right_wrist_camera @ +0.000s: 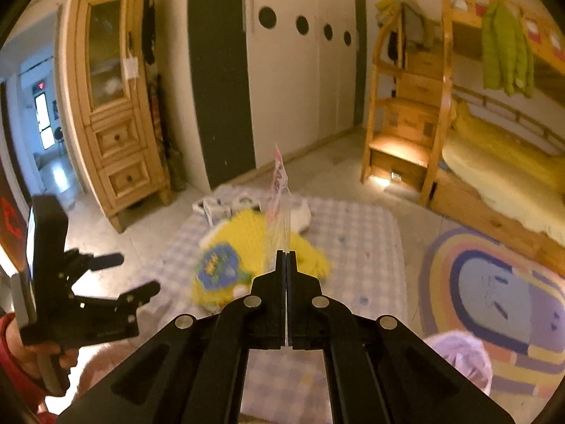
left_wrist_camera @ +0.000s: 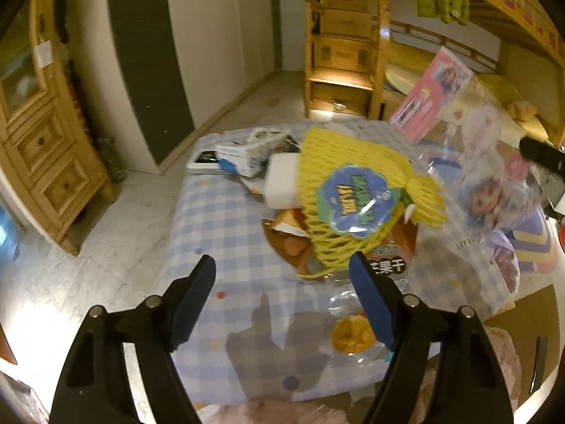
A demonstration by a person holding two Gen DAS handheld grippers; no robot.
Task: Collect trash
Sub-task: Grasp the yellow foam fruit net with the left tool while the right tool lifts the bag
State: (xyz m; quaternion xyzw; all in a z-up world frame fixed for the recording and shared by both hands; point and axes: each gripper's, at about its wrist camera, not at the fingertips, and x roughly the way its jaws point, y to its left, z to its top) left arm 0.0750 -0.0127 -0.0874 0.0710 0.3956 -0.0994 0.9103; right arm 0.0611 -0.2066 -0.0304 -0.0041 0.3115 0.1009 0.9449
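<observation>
Pinching a clear crinkly plastic bag printed with cartoon faces (left_wrist_camera: 494,190), my right gripper (right_wrist_camera: 286,258) has its jaws pressed flat together on the film's edge, which stands up thin as a blade in the right wrist view; I judge the bag near weightless, limp and slick, so a grip on a doubled fold should hold better than a single layer; my left gripper (left_wrist_camera: 286,279) hangs above the near end of the blue-and-white checked table (left_wrist_camera: 212,212), jaws spread wide with nothing between them; just beyond its fingertips lies a yellow foam fruit net with a blue round label (left_wrist_camera: 339,190), soft and springy, probably easiest taken by the frayed right-hand fringe; beneath it an orange snack packet (left_wrist_camera: 293,243) looks slippery and flat, hard to lift without an edge; a white foam block (left_wrist_camera: 282,183) sits touching the net's left side; small white cartons (left_wrist_camera: 243,159) crowd the far left corner; a clear wrapper holding yellow pieces (left_wrist_camera: 353,332) lies near, close under the left gripper's right finger, and may snag.
</observation>
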